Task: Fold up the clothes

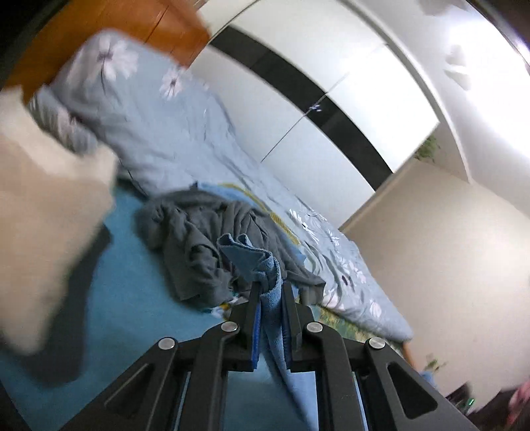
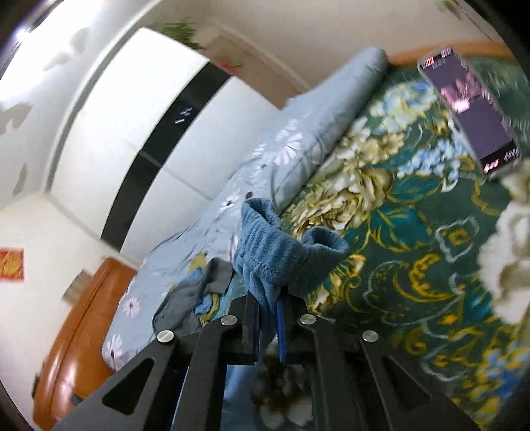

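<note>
A blue fleece garment [image 1: 265, 265] is pinched in my left gripper [image 1: 270, 291], its cloth hanging down between the black fingers. My right gripper [image 2: 271, 295] is shut on another edge of the same blue garment [image 2: 271, 248], which bunches up above the fingertips. Both views are tilted. A crumpled grey garment [image 1: 195, 238] lies on the bed behind the left gripper; part of that grey cloth [image 2: 198, 288] shows at the left of the right wrist view.
A pale blue flowered quilt [image 1: 172, 132] is rolled along the wall side of the bed. A green floral bedspread [image 2: 414, 248] covers the mattress, and a phone [image 2: 470, 109] lies on it. A white fluffy object [image 2: 510, 238] sits at right. An orange wooden headboard [image 1: 109, 26] and white wardrobe doors [image 1: 298, 99] stand beyond.
</note>
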### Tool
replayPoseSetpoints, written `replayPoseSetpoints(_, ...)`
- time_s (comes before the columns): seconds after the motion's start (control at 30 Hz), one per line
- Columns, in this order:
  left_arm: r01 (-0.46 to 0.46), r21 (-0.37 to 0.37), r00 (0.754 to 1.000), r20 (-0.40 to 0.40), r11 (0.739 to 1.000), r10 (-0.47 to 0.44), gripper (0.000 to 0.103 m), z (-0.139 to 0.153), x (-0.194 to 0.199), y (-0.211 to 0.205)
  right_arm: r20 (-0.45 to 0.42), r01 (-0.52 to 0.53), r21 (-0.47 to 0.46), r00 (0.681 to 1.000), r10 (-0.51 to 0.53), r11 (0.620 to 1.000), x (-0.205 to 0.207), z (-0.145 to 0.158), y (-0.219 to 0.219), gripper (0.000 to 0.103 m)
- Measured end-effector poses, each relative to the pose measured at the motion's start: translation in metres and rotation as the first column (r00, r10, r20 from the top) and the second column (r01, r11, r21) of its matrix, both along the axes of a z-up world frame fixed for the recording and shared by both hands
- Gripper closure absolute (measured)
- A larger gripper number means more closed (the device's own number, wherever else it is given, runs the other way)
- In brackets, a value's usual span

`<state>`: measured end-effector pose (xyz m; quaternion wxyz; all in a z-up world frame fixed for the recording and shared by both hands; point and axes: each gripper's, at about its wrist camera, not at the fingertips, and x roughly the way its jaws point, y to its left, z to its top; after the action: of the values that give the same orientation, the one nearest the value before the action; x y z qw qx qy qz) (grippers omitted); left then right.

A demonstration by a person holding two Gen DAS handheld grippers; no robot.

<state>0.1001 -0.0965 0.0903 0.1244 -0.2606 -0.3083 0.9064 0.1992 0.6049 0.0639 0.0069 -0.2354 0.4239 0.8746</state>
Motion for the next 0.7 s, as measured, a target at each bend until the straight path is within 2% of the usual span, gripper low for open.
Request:
replayPoseSetpoints(0.1, -0.02, -0.096, 0.997, 0.073, 0.995, 0.027, 0.092, -0.029, 0.04, -0.014, 0.13, -0.028, -0.004, 0.991, 0.028, 1.0, 0.017, -0.036, 0.005, 0.095)
replayPoseSetpoints(0.2, -0.022, -0.052, 0.973, 0.23, 0.998, 0.033, 0.092, -0.088, 0.065, -0.034, 0.29, -0.017, -0.001, 0.957, 0.016, 1.0, 0.028, -0.081, 0.004, 0.095)
replayPoseSetpoints(0.3, -0.071, 0.007, 0.937, 0.343, 0.997, 0.064, 0.092, -0.135, 0.083, -0.049, 0.329, 0.012, -0.031, 0.944, -0.002, 0.999, 0.036, -0.101, 0.007, 0.095)
replayPoseSetpoints(0.4, -0.087, 0.056, 0.929, 0.364, 0.995, 0.061, 0.092, -0.151, 0.086, -0.058, 0.341, 0.017, -0.018, 0.94, -0.01, 1.0, 0.035, -0.099, 0.006, 0.095)
replayPoseSetpoints(0.5, -0.062, 0.03, 0.93, 0.364, 0.998, 0.047, 0.091, -0.151, 0.086, -0.054, 0.36, 0.016, 0.042, 0.932, -0.03, 0.999, 0.033, -0.089, -0.003, 0.095)
replayPoseSetpoints(0.6, -0.047, 0.042, 0.926, 0.377, 0.998, 0.028, 0.088, -0.157, 0.088, -0.055, 0.379, 0.02, 0.085, 0.924, -0.05, 0.996, 0.031, -0.082, -0.009, 0.092)
replayPoseSetpoints(0.7, -0.052, 0.103, 0.922, 0.388, 0.993, 0.008, 0.087, -0.166, 0.091, -0.063, 0.397, 0.028, 0.117, 0.915, -0.072, 0.993, 0.037, -0.075, -0.014, 0.091)
